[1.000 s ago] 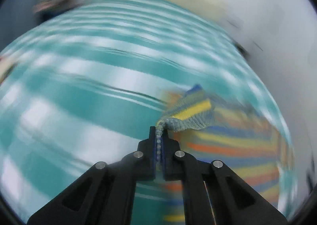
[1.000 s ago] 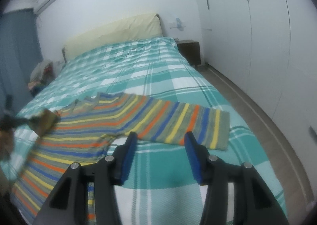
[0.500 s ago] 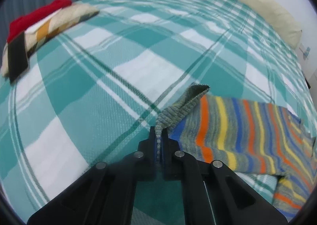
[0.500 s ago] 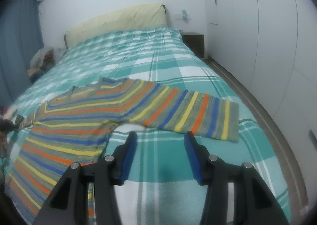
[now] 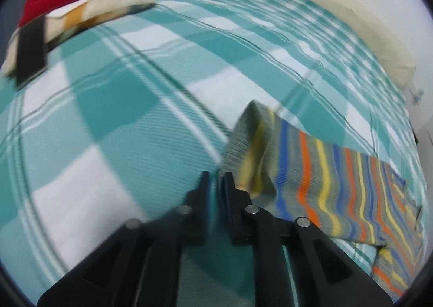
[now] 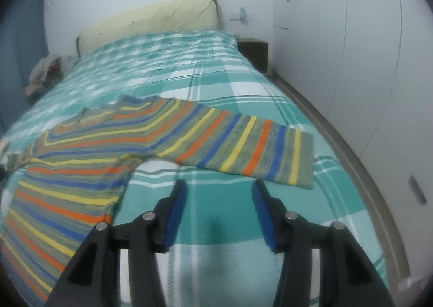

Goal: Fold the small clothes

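A teal-and-white checked bedspread point(image 6: 216, 95) covered the bed; a cream headboard point(image 6: 151, 20), dark nightstand point(image 6: 254, 52), white wardrobe doors point(image 6: 351, 36) and a folded clothes pile point(image 5: 67, 17) were visible.

Right wrist view: the sweater point(image 6: 151, 141) lies flat on the bed point(image 6: 222, 77), its body toward the lower left, one sleeve point(image 6: 243, 144) reaching right, just ahead of the right gripper point(image 6: 217, 196). The headboard point(image 6: 151, 22) stands behind; a nightstand point(image 6: 254, 54) sits to the bed's right, beside the wardrobe point(image 6: 351, 36). Left wrist view: the other sleeve's cuff point(image 5: 243, 144) rises just ahead and right of the left gripper point(image 5: 216, 185). A pile of folded clothes point(image 5: 67, 22) rests on the bed at far left.
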### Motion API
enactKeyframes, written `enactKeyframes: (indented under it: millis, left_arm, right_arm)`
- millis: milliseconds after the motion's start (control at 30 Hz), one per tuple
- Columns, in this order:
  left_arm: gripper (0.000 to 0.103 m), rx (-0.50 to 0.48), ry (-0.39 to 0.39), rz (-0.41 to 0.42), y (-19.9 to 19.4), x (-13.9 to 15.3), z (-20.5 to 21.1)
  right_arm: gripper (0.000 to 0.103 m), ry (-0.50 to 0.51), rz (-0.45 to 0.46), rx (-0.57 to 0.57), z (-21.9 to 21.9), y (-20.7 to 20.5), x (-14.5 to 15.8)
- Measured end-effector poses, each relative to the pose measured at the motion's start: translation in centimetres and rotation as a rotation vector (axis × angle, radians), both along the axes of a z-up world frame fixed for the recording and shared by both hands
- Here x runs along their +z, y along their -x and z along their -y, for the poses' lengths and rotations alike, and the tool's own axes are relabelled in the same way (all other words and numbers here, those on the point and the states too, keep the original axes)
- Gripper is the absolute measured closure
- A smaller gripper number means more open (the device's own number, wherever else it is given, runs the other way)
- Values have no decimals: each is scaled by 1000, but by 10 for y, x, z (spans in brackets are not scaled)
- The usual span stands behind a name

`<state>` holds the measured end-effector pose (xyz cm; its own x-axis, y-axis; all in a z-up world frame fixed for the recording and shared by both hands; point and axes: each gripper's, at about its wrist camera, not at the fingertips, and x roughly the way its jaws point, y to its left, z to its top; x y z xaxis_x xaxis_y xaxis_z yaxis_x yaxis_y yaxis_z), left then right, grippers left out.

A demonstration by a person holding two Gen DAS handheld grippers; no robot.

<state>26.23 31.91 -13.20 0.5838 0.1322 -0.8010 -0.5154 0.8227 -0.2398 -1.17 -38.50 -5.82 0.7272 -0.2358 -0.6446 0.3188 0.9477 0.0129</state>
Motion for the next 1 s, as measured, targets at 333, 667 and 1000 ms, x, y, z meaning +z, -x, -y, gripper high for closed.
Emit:
enactKeyframes:
  millis: [333, 667, 1000]
  left_arm:
    - [22, -2, -14, 130, 43, 62, 17]
    - [12, -494, -16, 178, 71, 110, 162]
    - [5, -804, -156, 182, 114, 83, 268]
  right_arm:
    - [24, 29, -9, 5, -5, -1, 2]
    - [24, -182, -178, 113, -2, -20, -33]
    - [33, -323, -189, -154, 89, -1, -20]
